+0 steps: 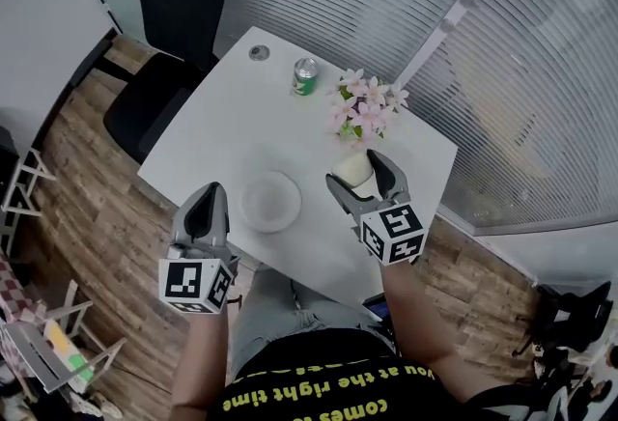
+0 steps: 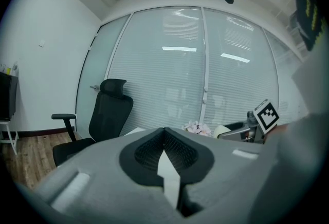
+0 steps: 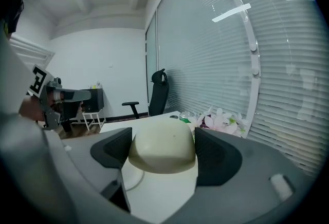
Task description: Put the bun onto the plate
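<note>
Pale domed bun (image 3: pixel 162 147) is sitting clamped in our right tongs (image 1: pixel 355 170), right of the round white plate (image 1: pixel 270 202); our empty left tongs (image 1: pixel 210 195) are pressing together left of it.

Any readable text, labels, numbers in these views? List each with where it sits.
"you at the right time": yellow print on the person's black shirt, upside down in head view.
"comes to": next line on that shirt, cut off by the frame.
Label on the green can: too small to read.
The cubes on left gripper and right gripper: square markers only, no letters.
</note>
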Demonstrator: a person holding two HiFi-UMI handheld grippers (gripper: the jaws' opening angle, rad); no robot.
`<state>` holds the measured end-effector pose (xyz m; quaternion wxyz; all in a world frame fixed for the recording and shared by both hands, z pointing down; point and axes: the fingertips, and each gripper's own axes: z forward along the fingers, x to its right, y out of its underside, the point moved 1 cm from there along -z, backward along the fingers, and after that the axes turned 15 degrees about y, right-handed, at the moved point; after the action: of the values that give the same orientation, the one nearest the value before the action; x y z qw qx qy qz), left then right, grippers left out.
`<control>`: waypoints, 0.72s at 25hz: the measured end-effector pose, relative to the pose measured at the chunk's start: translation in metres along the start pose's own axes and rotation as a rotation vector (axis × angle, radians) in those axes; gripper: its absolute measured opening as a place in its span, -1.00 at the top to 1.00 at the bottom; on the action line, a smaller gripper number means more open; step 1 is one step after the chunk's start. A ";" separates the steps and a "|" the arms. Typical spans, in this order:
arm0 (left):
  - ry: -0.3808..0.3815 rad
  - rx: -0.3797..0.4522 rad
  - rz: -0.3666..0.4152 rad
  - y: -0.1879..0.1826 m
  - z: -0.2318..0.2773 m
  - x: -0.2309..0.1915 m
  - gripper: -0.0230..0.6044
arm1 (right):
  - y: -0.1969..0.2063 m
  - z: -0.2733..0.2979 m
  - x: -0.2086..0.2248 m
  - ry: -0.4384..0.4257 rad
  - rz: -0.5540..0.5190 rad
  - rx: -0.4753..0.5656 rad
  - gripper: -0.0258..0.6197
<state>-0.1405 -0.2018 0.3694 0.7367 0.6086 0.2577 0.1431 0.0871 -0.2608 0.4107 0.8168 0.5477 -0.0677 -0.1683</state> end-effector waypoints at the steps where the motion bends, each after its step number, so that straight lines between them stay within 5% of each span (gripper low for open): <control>1: -0.006 0.002 -0.001 0.000 -0.003 0.000 0.93 | -0.001 0.000 -0.003 -0.008 -0.003 0.000 -0.29; 18: -0.158 0.027 -0.040 0.008 -0.062 -0.028 0.93 | -0.002 0.024 -0.084 -0.199 -0.066 -0.012 -0.29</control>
<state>-0.1971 -0.1633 0.3751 0.7492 0.6227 0.2127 0.0761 0.0010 -0.2525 0.4247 0.8033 0.5252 -0.1295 -0.2493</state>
